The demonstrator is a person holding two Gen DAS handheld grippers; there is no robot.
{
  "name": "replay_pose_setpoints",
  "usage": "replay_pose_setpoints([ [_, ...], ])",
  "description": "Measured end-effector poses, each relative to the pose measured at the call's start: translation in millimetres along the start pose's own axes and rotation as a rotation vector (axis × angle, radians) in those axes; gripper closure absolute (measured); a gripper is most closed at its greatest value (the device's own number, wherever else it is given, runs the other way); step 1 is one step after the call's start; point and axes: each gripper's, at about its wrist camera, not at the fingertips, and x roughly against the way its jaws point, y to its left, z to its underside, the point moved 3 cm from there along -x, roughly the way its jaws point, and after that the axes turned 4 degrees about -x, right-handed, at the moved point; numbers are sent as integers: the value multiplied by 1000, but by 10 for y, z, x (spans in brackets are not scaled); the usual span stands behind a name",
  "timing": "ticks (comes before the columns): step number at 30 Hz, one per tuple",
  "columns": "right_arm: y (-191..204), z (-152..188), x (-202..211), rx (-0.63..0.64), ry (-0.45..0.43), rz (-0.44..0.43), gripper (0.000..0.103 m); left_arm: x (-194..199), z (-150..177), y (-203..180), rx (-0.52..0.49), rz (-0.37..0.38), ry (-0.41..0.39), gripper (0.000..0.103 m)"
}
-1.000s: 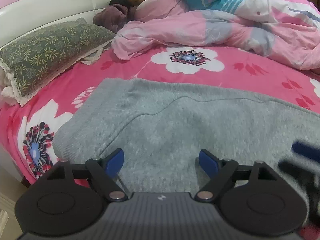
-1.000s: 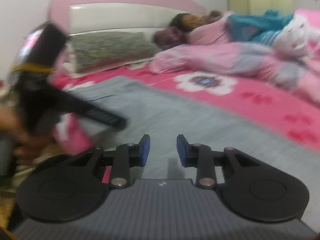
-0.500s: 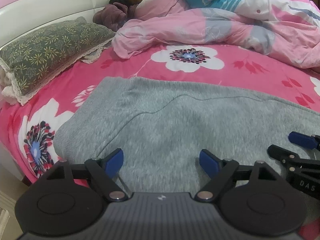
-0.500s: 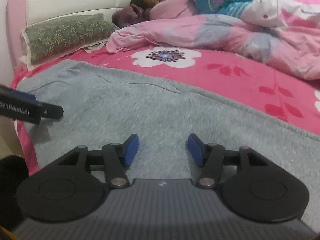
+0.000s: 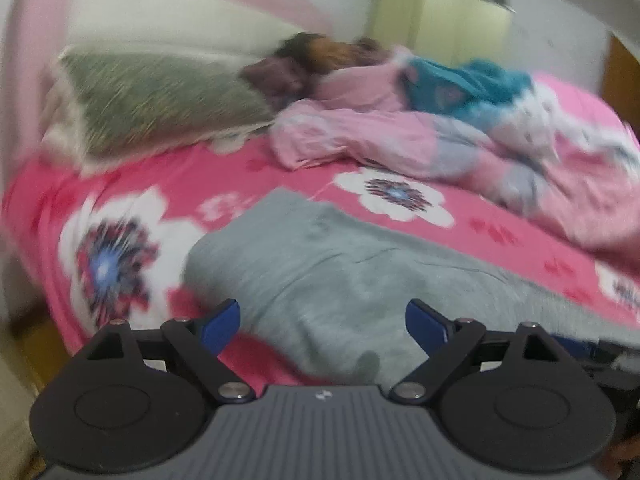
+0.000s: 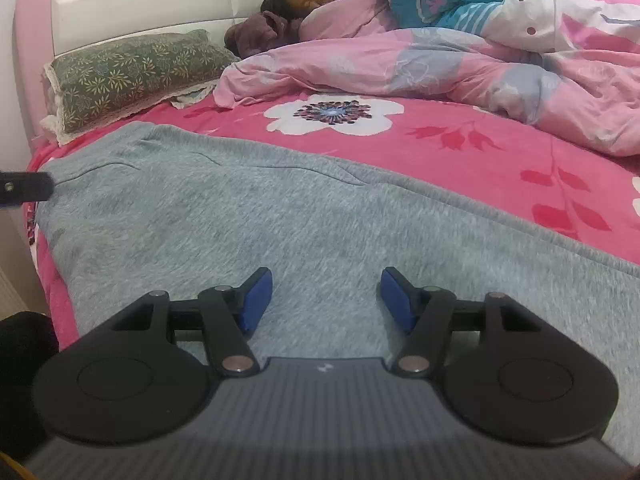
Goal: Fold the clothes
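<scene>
Gray cloth (image 6: 304, 216), soft and fuzzy like a sweater, lies spread flat on the near side of the bed, and both grippers hang just over it.

On the left, the left gripper (image 5: 322, 322) has its two blue tips wide apart, and they have just been opening a bit more. Nothing is pinched between them; the cloth's rounded corner lies below. This view is blurry. Only here can you see the pale yellow cupboard (image 5: 440, 20) by the white wall, and a big flower print (image 5: 108, 268) near the bed's left edge.

On the right, the right gripper (image 6: 326, 300) also has its blue tips apart, after opening a lot, with only fuzzy cloth under them. This view is sharp. It shows thin seam lines in the cloth and a black tip of the left gripper poking in at the far left.

Under the cloth is a bright pink sheet (image 6: 460, 148) with white flowers. Behind it sit a green leafy pillow (image 6: 128, 76) with lace trim, a pink and white headboard (image 6: 140, 4), and a puffy pink blanket (image 6: 400, 64) with a person tucked under it.
</scene>
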Motion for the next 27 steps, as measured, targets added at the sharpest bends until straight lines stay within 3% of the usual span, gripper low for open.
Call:
replay_pose_setpoints([
  [4, 2, 8, 0, -2, -5, 0, 43, -134, 77, 262, 147, 22, 56, 12],
  [12, -4, 19, 5, -3, -14, -3, 43, -358, 84, 458, 325, 95, 41, 15],
  [17, -5, 29, 6, -1, -20, -4, 42, -350, 23, 382, 288, 88, -20, 16],
  [23, 1, 38, 7, 2, -28, -5, 41, -487, 50, 357, 290, 77, 25, 19],
  [27, 0, 43, 6, 1, -34, -9, 40, -492, 19, 377, 299, 73, 2, 22],
])
